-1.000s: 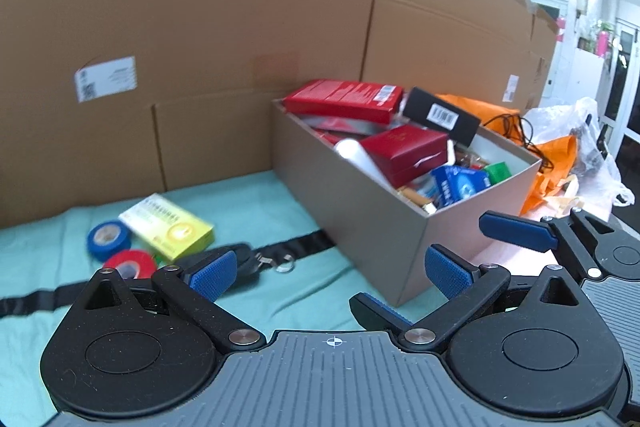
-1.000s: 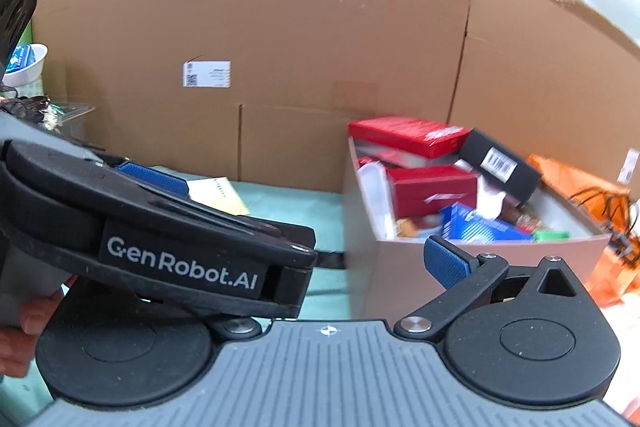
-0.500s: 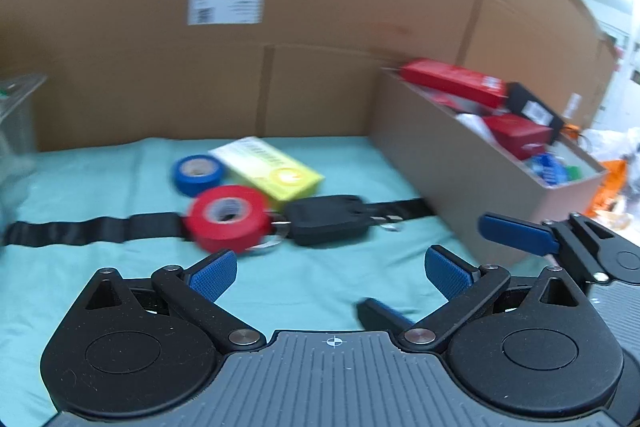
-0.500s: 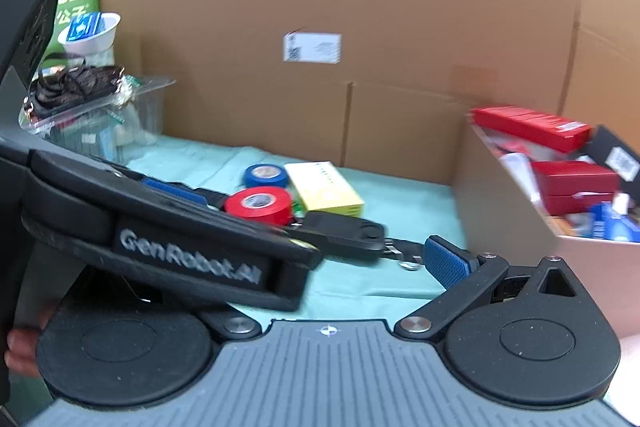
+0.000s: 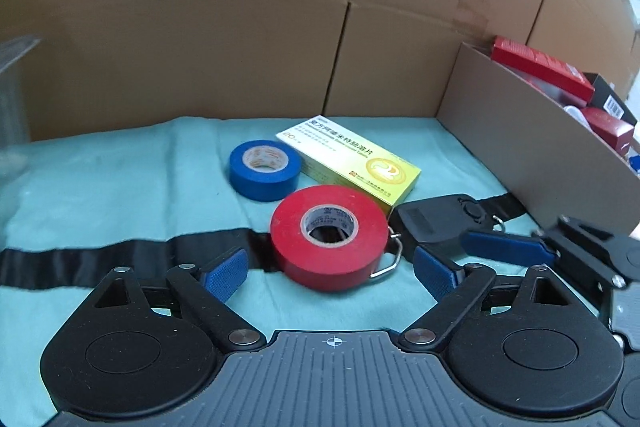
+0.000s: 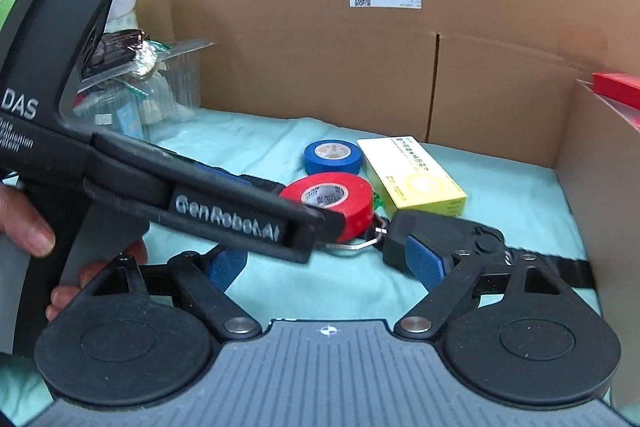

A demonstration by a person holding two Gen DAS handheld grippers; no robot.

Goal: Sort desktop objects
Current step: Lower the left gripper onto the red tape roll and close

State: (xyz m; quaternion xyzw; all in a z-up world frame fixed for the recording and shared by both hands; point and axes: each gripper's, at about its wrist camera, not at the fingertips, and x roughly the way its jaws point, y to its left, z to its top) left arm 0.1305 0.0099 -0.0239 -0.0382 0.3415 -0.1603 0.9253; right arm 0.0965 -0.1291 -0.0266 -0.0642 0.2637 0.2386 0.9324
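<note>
Red tape roll (image 5: 330,237) lies flat mid-frame in left wrist view, on teal cloth (image 5: 120,187), between left gripper (image 5: 328,271) fingers, which are spread wide, not touching it. Right gripper (image 6: 326,267) also spread, empty, near black strap buckle (image 6: 440,233). Risk: closing could snag the wire ring (image 5: 386,265) at the roll's edge, or nudge blue tape roll (image 5: 264,169) & yellow box (image 5: 352,163) just behind.

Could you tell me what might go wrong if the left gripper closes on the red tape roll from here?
1. The left gripper is open around the red tape roll, whose edge sits against a metal ring on the black strap buckle; lifting may snag it.
2. The right gripper is close beside it, so the two could collide.
</note>
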